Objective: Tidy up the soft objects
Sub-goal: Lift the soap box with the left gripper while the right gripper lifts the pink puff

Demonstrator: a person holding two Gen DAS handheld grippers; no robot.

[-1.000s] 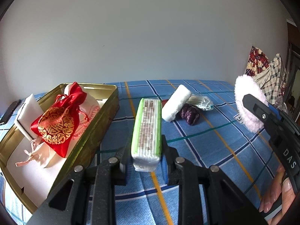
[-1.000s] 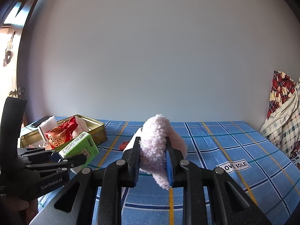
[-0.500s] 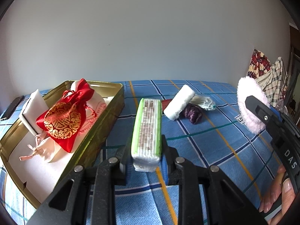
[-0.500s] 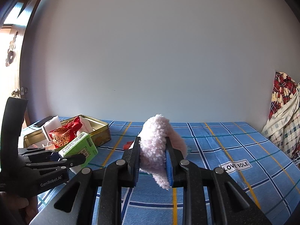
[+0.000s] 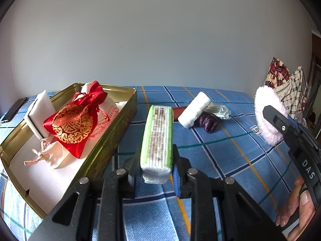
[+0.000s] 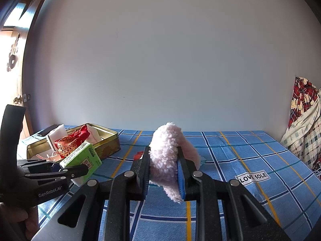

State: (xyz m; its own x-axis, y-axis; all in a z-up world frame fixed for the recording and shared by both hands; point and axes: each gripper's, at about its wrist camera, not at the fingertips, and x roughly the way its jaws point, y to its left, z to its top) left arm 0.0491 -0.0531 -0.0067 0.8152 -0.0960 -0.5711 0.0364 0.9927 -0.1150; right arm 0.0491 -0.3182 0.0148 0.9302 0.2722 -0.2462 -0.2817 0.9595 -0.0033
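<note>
Blue plaid bedcover (image 5: 230,160), my left gripper (image 5: 155,172) clamped on a green tissue pack (image 5: 157,140), my right gripper (image 6: 163,172) squeezing a pink fluffy pad (image 6: 166,158), red item (image 6: 138,156) mid-frame mostly hidden behind it.

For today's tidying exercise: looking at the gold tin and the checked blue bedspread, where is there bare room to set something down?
Free: the near white-lined end of the gold metal tin, in front of the cream drawstring pouch; also the blue checked bedspread around the LOVE SOLE label. Crowded: the tin's far end around the red satin pouch, and the cluster at the white rolled cloth.
</note>
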